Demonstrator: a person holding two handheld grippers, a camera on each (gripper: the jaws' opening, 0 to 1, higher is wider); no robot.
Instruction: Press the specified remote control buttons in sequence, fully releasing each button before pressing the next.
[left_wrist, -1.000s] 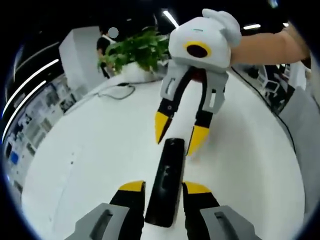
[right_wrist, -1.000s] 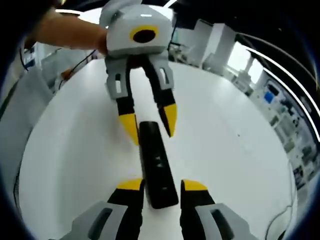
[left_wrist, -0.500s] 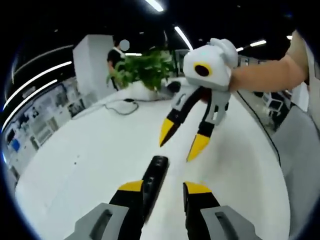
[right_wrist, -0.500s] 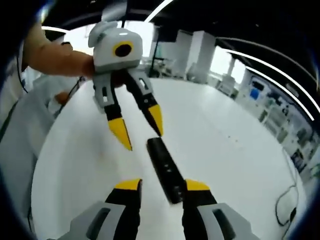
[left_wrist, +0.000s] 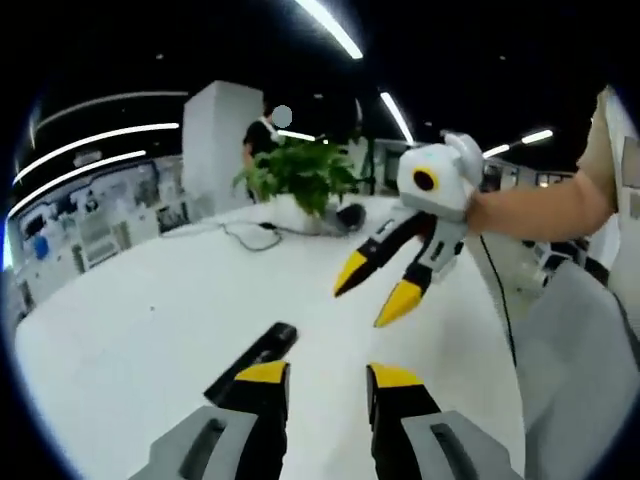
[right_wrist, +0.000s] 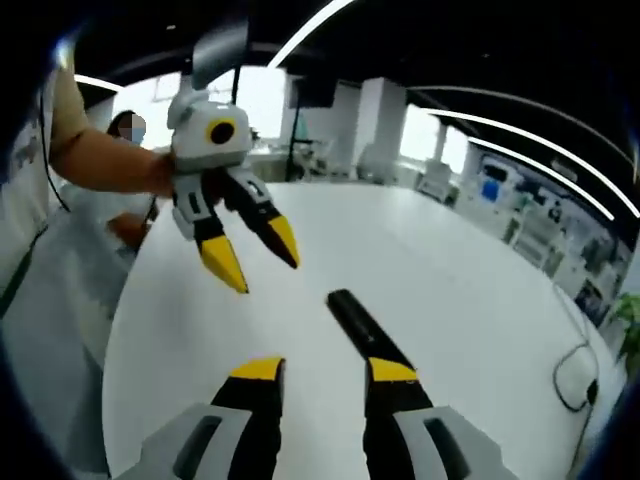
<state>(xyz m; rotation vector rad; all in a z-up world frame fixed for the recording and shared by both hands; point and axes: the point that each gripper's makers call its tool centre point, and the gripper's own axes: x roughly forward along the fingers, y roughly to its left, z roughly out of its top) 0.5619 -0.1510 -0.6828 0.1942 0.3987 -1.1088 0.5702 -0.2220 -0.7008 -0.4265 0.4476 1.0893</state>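
Left gripper view: the left gripper rises from the near edge with its two yellow-tipped jaws spread and nothing between them. A black remote control lies flat on the white table, just left of the left jaw tip, its near end hidden behind that jaw. Farther off and to the right, the right gripper hangs above the table, held by a person's bare arm; its jaws are spread, empty, and point down toward the table, well apart from the remote. At the far edge of the table stand a green potted plant and a dark cable. Right gripper view: the right gripper shows its own jaws parted and empty. The remote control lies on the table with its near end just behind the right jaw tip and its length running away toward the far left. The left gripper hovers at the far left, jaws open, clear of the remote. A cable loops at the right edge.
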